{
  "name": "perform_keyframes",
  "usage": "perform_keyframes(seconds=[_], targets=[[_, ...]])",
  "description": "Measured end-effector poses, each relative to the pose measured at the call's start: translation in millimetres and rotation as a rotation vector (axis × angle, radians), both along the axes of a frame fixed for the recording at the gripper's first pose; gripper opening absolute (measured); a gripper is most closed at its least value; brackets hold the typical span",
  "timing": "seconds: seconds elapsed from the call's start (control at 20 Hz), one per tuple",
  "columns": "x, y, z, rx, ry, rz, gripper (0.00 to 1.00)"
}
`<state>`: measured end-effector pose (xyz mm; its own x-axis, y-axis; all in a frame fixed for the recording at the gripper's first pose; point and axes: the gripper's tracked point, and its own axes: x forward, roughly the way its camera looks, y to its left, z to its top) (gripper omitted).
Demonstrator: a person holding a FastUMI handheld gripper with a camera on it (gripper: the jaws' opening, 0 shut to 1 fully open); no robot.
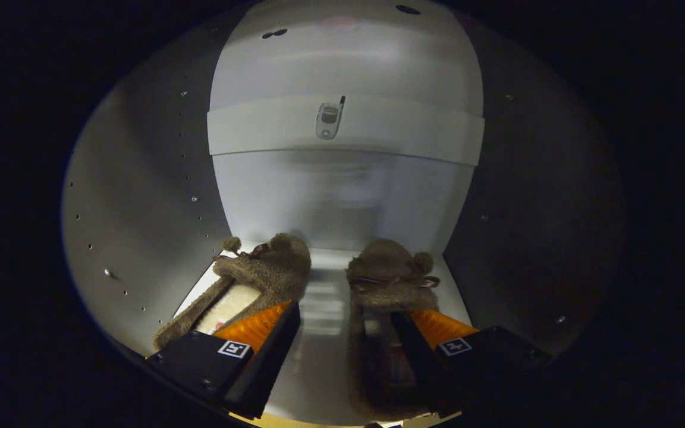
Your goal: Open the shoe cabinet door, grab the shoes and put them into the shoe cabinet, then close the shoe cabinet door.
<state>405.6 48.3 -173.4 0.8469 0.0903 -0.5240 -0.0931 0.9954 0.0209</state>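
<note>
Gripper (345, 333) spread, clasping nothing, bare shelf between fingers | shoes (268, 273) at 11 and 1 o'clock, toes toward back wall (342, 196), apparently just placed in shoe cabinet (140, 226) | right shoe's heel under right finger, shadowed; door hardly discernible.

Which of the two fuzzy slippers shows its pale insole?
The slipper by the left finger: its light insole is visible. The other slipper, by the right finger, looks dark inside. The gripper is open.

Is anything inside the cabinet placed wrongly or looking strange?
Nothing stands out. Both slippers, left and right, lie side by side on the cabinet floor, toes inward. The open gripper straddles the gap between them.
</note>
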Motion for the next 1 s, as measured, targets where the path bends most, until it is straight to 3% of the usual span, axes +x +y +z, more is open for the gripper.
perform_keyframes(seconds=[0.2, 0.6, 0.75, 1.0], targets=[[-21.8, -8.2, 29.6, 0.034, -0.062, -0.034, 0.98], [-97.4, -13.3, 121.0, 0.112, -0.317, -0.062, 0.98], [-145.3, -18.3, 162.1, 0.152, -0.443, -0.064, 0.98], [-226.8, -30.3, 200.9, 0.18, -0.534, -0.073, 0.98]])
